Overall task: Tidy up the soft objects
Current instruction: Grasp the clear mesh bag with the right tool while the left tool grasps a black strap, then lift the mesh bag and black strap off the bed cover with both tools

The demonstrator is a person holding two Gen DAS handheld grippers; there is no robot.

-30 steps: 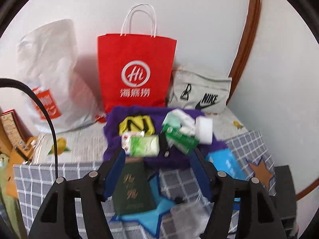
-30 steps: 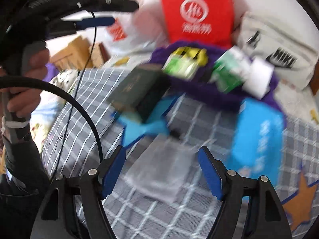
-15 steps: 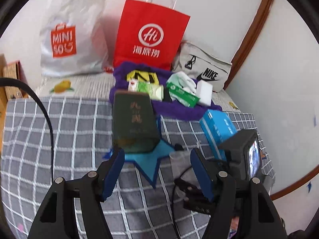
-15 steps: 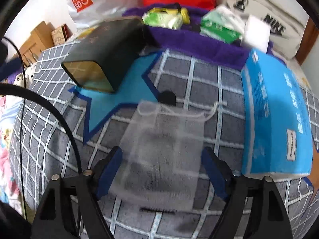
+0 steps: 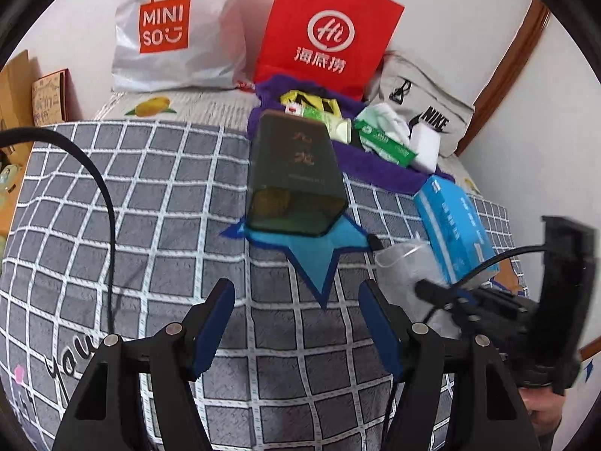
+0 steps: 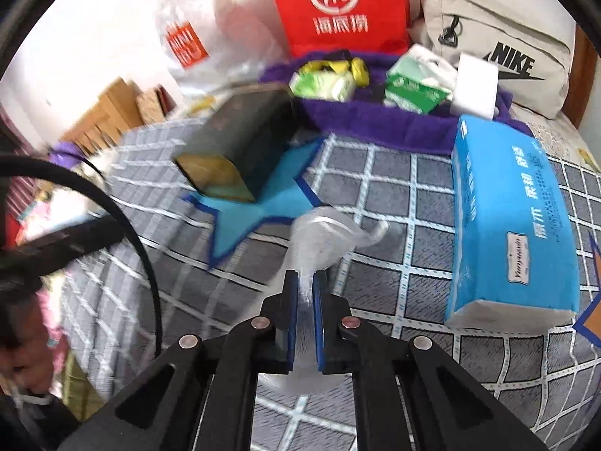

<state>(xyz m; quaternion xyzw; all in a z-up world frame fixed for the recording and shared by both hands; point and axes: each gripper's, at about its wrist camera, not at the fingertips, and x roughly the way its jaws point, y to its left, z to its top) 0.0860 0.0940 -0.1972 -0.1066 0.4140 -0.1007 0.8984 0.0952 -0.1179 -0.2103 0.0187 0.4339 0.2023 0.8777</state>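
Observation:
A sheer white mesh pouch (image 6: pixel 323 240) lies on the grey checked blanket (image 6: pixel 394 203); my right gripper (image 6: pixel 305 282) is shut on its near edge and bunches it up. The pouch also shows in the left wrist view (image 5: pixel 405 263). My left gripper (image 5: pixel 296 300) is open and empty above the blanket, in front of a blue felt star (image 5: pixel 319 248). A dark green box (image 5: pixel 293 173) lies on the star. A blue tissue pack (image 6: pixel 511 218) lies to the right. A purple cloth (image 6: pixel 375 120) at the back holds green tissue packs (image 6: pixel 413 90) and a white sponge (image 6: pixel 475 86).
A red paper bag (image 5: pixel 326 37), a white Miniso bag (image 5: pixel 169 30) and a grey Nike bag (image 5: pixel 424 112) stand against the back wall. Cardboard boxes (image 5: pixel 22 90) are at the far left. The right gripper's body (image 5: pixel 526 323) shows in the left view.
My right gripper has closed on the mesh pouch and gathered it up. My left gripper has drawn back and stays open.

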